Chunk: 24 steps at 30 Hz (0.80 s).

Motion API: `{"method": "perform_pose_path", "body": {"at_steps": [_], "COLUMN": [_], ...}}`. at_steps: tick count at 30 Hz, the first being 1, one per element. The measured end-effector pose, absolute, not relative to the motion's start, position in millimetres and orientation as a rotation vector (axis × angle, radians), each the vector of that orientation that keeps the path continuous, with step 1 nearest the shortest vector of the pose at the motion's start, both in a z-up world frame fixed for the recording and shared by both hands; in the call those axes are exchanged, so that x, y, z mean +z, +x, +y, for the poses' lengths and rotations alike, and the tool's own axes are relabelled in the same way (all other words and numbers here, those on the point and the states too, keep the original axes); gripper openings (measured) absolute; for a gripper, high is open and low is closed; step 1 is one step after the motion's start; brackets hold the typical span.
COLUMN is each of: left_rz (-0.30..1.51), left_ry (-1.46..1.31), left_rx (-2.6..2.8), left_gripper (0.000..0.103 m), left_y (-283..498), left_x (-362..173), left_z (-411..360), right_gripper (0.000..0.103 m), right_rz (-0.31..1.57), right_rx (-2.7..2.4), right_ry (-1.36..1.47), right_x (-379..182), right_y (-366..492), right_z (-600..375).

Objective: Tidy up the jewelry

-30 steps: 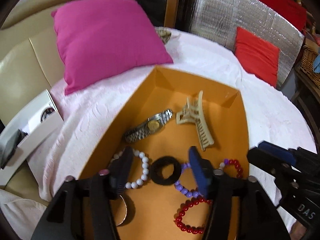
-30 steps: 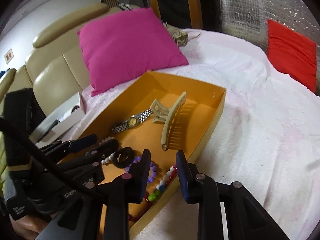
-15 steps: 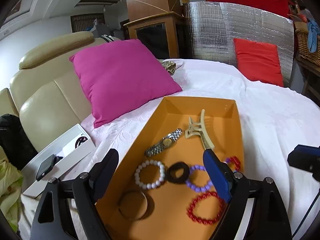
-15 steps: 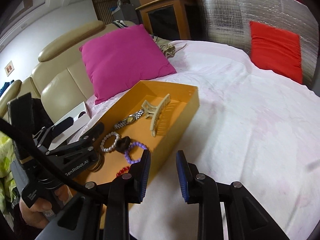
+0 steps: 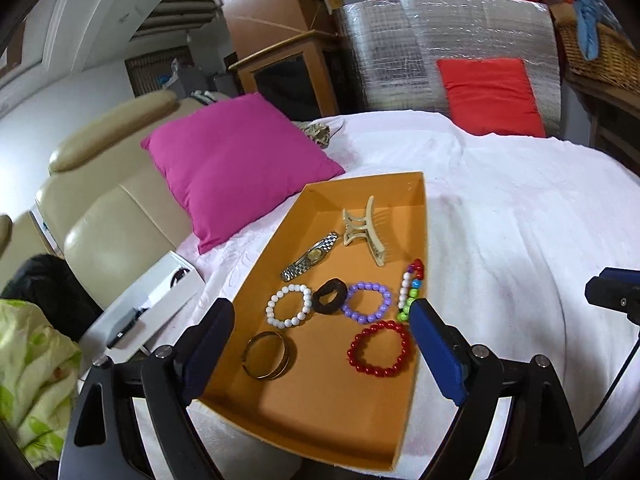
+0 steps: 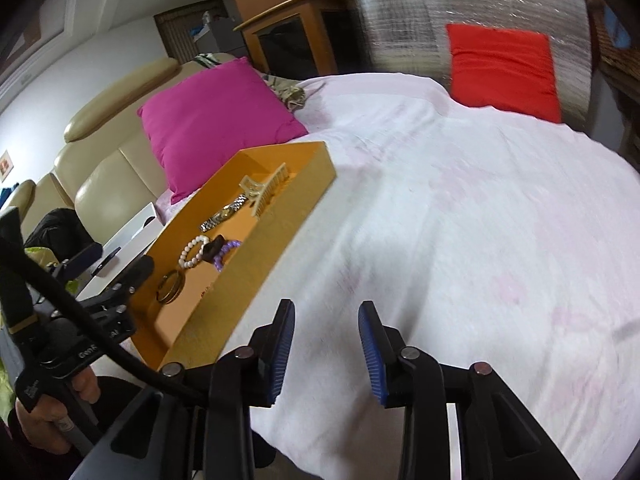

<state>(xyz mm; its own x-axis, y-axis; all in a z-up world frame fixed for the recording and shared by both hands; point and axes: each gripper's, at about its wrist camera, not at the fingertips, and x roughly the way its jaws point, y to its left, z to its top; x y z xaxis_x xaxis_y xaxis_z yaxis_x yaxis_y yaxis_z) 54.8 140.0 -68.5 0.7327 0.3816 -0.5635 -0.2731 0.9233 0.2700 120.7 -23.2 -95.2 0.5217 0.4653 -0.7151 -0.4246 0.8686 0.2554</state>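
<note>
An orange tray (image 5: 320,412) lies on a white-covered table and holds jewelry: a steel watch (image 5: 310,256), a cream hair claw (image 5: 366,230), a white bead bracelet (image 5: 289,306), a black scrunchie (image 5: 329,296), a purple bead bracelet (image 5: 366,303), a red bead bracelet (image 5: 380,348), a multicolour bead strand (image 5: 412,288) and a gold bangle (image 5: 266,355). My left gripper (image 5: 320,354) is open and empty above the tray's near end. My right gripper (image 6: 326,344) is open and empty over bare cloth, right of the tray (image 6: 256,256).
A magenta pillow (image 5: 236,164) lies behind the tray on the left. A red cushion (image 5: 492,96) leans on a silver foil panel at the back. A white box (image 5: 148,300) sits at the table's left edge beside a beige sofa (image 5: 108,224).
Both grippers have pulled back and up from the tray. The left jaws opened wide around the black scrunchie's spot and now sit higher. The right gripper moved right, off the tray.
</note>
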Motion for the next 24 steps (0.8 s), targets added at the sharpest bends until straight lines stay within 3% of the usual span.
{"method": "perform_pose_path", "body": {"at_steps": [5,8,24], "left_rz": [0.662,0.681,0.666], "left_ry": [0.183,0.169,0.115], "left_rx": [0.35,0.354,0.394], "left_gripper": [0.09,0.091,0.091], "left_y": [41,31,-40], "left_x": [-58,-53,-12], "left_z": [123,117,116], "right_gripper": [0.038,0.047,0.053], "right_rz": [0.859,0.851,0.791], "right_rx": [0.538,0.54,0.576], "right_ry": [0.107,0.151,0.134], "right_x": [-92,-91,-68], "right_y": [110,101,36], "right_z": [-42,-55,-47]}}
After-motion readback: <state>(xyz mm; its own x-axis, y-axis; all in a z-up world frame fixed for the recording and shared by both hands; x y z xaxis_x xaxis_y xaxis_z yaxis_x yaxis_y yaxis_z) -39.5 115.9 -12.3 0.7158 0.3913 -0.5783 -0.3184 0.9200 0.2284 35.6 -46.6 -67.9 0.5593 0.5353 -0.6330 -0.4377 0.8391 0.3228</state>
